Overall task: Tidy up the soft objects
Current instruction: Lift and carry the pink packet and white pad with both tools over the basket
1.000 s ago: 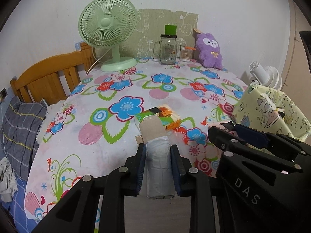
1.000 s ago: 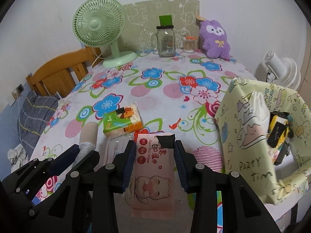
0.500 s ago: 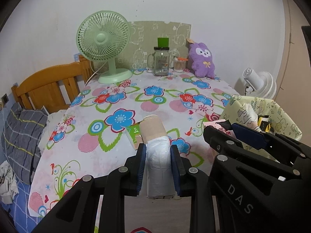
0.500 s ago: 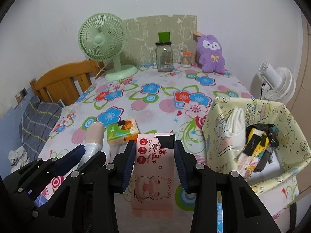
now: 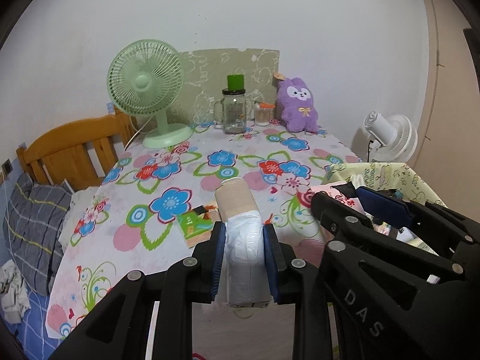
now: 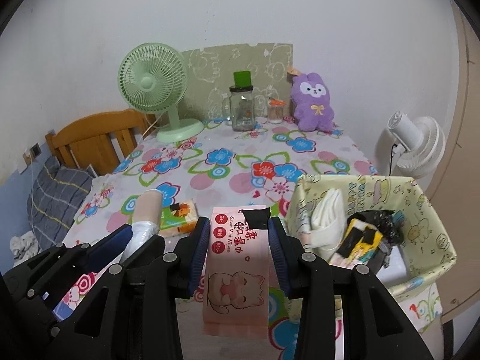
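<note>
My left gripper (image 5: 243,234) is shut on a roll of plastic bags (image 5: 242,240), grey-white with a beige end, held above the near table edge. My right gripper (image 6: 238,228) is shut on a pink pack of wet wipes (image 6: 237,267) with a cat drawing, held left of the yellow-green fabric basket (image 6: 426,210). The basket holds a white folded cloth (image 6: 328,213), a yellow-black item (image 6: 360,240) and a black bag. A green-orange tissue pack (image 6: 177,217) lies on the flowered tablecloth (image 6: 240,162); it also shows in the left wrist view (image 5: 195,225). The roll also shows in the right wrist view (image 6: 147,213).
A green desk fan (image 6: 156,90), a glass jar with green lid (image 6: 242,108), a small cup (image 6: 276,114) and a purple plush (image 6: 313,102) stand along the table's far edge. A wooden headboard (image 6: 90,141) and grey pillow are left. A white fan (image 6: 414,144) stands right.
Both grippers have risen and pulled back from the table with their loads still held. The basket's inside now shows fully in the right wrist view.
</note>
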Demonstrator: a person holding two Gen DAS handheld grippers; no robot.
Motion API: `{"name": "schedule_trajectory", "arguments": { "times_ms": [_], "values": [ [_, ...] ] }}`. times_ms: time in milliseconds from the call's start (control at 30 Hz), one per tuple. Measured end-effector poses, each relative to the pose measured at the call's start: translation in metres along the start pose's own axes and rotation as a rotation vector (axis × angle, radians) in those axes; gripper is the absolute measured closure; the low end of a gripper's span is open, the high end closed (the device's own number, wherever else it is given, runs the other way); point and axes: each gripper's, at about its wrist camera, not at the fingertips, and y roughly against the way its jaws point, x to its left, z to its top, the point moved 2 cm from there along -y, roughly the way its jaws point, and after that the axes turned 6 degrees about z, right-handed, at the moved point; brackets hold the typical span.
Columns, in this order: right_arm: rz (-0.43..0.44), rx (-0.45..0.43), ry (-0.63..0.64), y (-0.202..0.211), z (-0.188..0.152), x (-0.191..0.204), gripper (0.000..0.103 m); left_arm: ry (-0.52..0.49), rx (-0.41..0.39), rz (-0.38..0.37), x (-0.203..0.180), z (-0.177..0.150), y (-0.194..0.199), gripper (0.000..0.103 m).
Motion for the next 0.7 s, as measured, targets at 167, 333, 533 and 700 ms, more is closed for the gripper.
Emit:
{"name": "schedule_trajectory", "arguments": {
  "times_ms": [167, 333, 533, 700],
  "values": [
    [-0.009, -0.02, -0.001, 0.009, 0.005, -0.009, 0.06, -0.006, -0.018, -0.015, -0.012, 0.006, 0.006, 0.079],
    [-0.023, -0.03, -0.005, 0.016, 0.008, -0.022, 0.06, -0.013, -0.027, -0.03, -0.026, 0.01, 0.007, 0.079],
    [-0.047, -0.043, -0.018, 0.023, 0.01, -0.04, 0.06, -0.027, -0.037, -0.046, -0.045, 0.015, 0.008, 0.079],
    [-0.066, -0.054, -0.025, 0.03, 0.012, -0.055, 0.06, -0.04, -0.049, -0.062, -0.061, 0.021, 0.009, 0.079]
  ]
}}
